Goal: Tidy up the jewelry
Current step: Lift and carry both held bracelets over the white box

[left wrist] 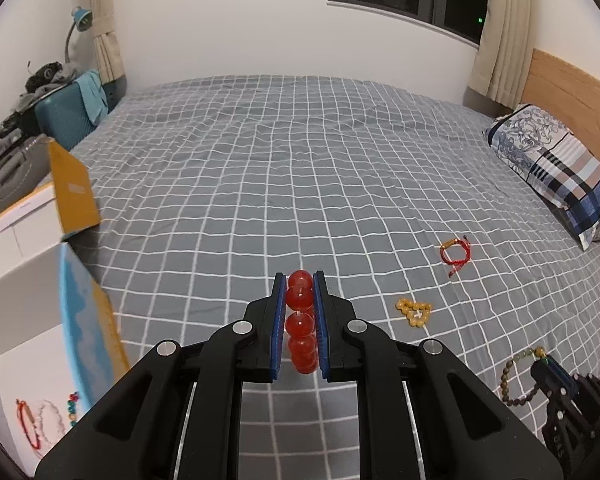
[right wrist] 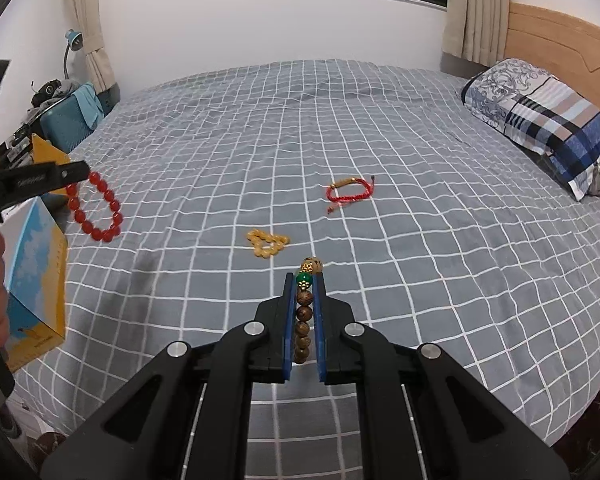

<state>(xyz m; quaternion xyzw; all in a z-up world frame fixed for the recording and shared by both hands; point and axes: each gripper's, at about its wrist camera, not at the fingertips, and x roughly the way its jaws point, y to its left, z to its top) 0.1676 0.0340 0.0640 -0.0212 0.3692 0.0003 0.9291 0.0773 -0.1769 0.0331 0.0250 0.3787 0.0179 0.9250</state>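
Observation:
My left gripper [left wrist: 300,280] is shut on a red bead bracelet [left wrist: 300,322] and holds it above the bed; from the right wrist view the bracelet [right wrist: 96,208] hangs from that gripper [right wrist: 82,174] beside the open box [right wrist: 40,272]. My right gripper [right wrist: 305,276] is shut on a brown wooden bead bracelet [right wrist: 303,316] with a green bead; it also shows in the left wrist view [left wrist: 518,380]. A yellow bead bracelet [right wrist: 267,243] [left wrist: 414,312] and a red cord bracelet [right wrist: 350,190] [left wrist: 455,254] lie on the grey checked bedspread [right wrist: 420,260].
The open white box [left wrist: 32,320] with blue-yellow flaps at the bed's left edge holds several bracelets [left wrist: 44,420]. A patterned pillow [right wrist: 548,124] lies at the right by the wooden headboard. A teal suitcase [left wrist: 72,116] and clutter stand at the far left.

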